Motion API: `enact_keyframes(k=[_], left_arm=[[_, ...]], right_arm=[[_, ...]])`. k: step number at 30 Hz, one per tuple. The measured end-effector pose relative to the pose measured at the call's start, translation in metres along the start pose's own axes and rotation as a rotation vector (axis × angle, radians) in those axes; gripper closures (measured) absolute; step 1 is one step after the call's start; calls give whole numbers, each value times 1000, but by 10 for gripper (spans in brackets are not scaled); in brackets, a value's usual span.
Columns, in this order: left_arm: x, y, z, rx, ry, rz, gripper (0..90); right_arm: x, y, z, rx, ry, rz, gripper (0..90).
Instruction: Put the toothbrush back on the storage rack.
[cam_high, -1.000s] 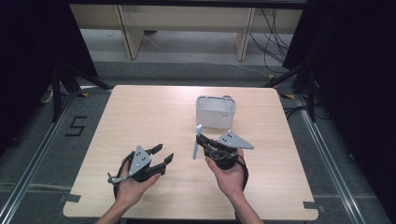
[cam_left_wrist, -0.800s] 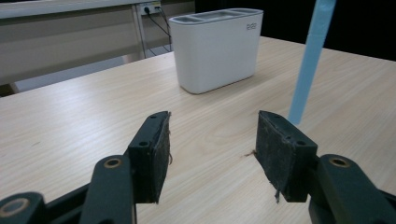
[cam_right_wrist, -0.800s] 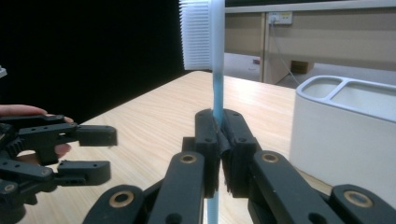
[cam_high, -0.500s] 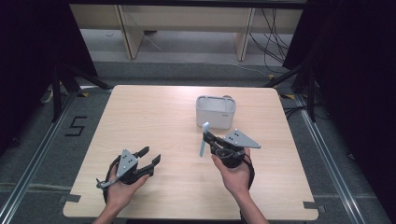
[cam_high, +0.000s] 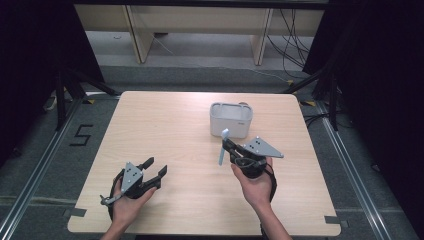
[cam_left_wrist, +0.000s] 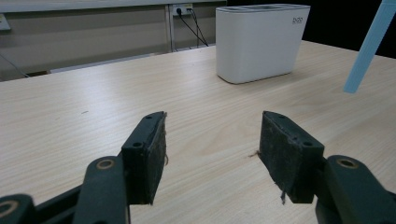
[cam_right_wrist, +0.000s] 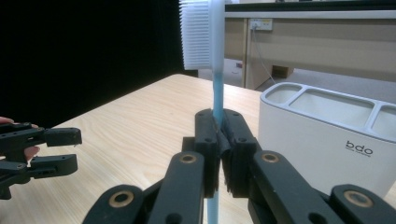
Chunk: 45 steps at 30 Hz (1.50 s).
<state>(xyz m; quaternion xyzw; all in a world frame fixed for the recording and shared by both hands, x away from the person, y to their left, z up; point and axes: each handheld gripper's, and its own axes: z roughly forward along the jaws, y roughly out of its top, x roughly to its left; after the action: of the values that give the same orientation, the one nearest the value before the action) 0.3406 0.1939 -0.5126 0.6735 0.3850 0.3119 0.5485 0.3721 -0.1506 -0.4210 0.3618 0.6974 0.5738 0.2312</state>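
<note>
Right gripper (cam_right_wrist: 218, 140) pinches a light-blue toothbrush (cam_right_wrist: 215, 56) by the handle, bristle head up, just in front of the white compartmented holder (cam_high: 231, 120). Left gripper (cam_high: 150, 172) sits spread and empty, low over the table (cam_high: 165, 130), well apart. Looks like the insertion step: next, flip or lower the brush over a compartment, then release.

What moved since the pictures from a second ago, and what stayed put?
The left gripper slid back toward the person's edge of the table and a little leftward, jaws open and holding nothing. The right gripper drew back slightly from the white holder, keeping its grip on the blue toothbrush, which stands upright, bristles up. The holder sat in the same spot on the table.
</note>
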Motion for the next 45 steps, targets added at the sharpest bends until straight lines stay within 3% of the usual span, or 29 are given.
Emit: enact_keyframes(k=[9, 10, 14, 16, 17, 18, 19, 21, 23, 25, 27, 30, 32, 36, 38, 40, 45], left_arm=[[1, -5, 0, -4, 11, 5, 395], [2, -5, 0, -5, 11, 6, 394], [2, -6, 0, -12, 10, 8, 391], [2, -6, 0, -11, 12, 12, 389], [3, -7, 0, -8, 12, 14, 388], [3, -8, 2, -29, 5, 14, 388], [2, -8, 1, -12, 13, 14, 387], [2, -9, 1, -7, 12, 16, 386], [2, -10, 3, -25, 5, 16, 384], [1, -10, 1, -4, 10, 20, 383], [1, -10, 1, -9, 10, 24, 381], [1, -10, 2, -13, 11, 21, 381], [1, -10, 1, -15, 14, 17, 380], [1, -11, 2, -38, 16, 16, 379], [1, -11, 1, -23, 19, 20, 378], [1, -11, 0, -27, 22, 18, 378], [1, -11, 0, -34, 25, 16, 378]], right_arm=[[-4, 1, -1, -2, -15, -8, 860], [-6, 2, -2, -12, -27, -34, 860], [-7, 3, -2, -9, -25, -11, 859], [-10, 4, -2, -17, -39, -38, 859], [-9, 4, -3, -10, -37, -11, 859], [-10, 5, -2, -14, -33, -18, 859], [-11, 6, -3, -19, -45, -39, 860], [-11, 8, -3, -18, -49, -15, 859], [-14, 10, -3, -24, -55, -34, 859], [-15, 12, -4, -19, -59, -28, 859], [-18, 15, -5, -29, -67, -51, 859], [-18, 19, -6, -30, -74, -26, 859], [-21, 21, -7, -34, -83, -51, 859], [-23, 25, -7, -42, -90, -45, 859], [-26, 27, -7, -53, -104, -72, 859], [-25, 28, -7, -40, -99, -47, 859], [-29, 32, -8, -44, -115, -61, 859]])
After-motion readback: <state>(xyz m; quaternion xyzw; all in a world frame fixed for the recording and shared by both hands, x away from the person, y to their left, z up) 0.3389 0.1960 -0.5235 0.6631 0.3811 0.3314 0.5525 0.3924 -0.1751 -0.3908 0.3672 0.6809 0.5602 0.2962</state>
